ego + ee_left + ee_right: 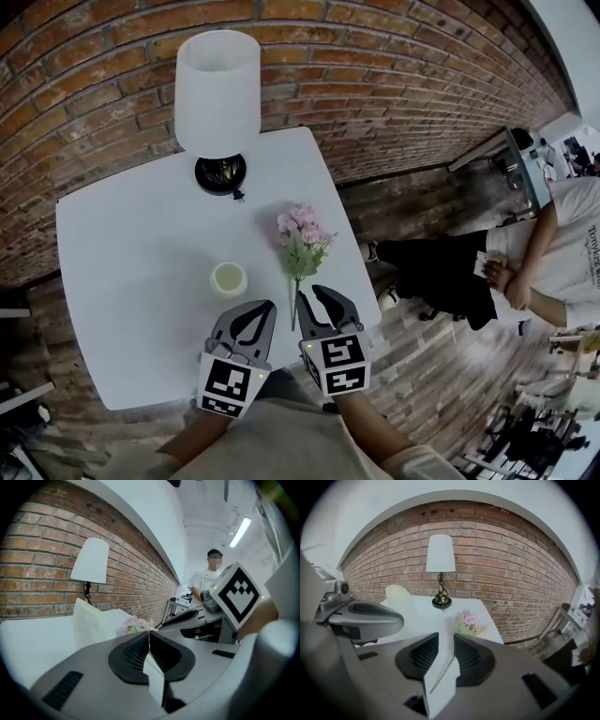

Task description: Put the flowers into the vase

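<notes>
A sprig of pink flowers (302,227) with green leaves lies on the white table (131,281), its thin stem (294,314) running back toward me. My right gripper (310,292) is open over the stem's end. In the right gripper view the stem (446,665) lies in the gap between the jaws and neither pad touches it; the flowers (468,620) are just ahead. The vase (229,278), a pale cream tumbler, stands left of the flowers and is seen in the right gripper view as the vase (400,603). My left gripper (270,306) is shut and empty, near the vase (90,620).
A table lamp (218,94) with a white shade stands at the table's far edge against a brick wall. A person (487,267) sits beyond the table's right side. The table's near edge (281,375) runs under my grippers.
</notes>
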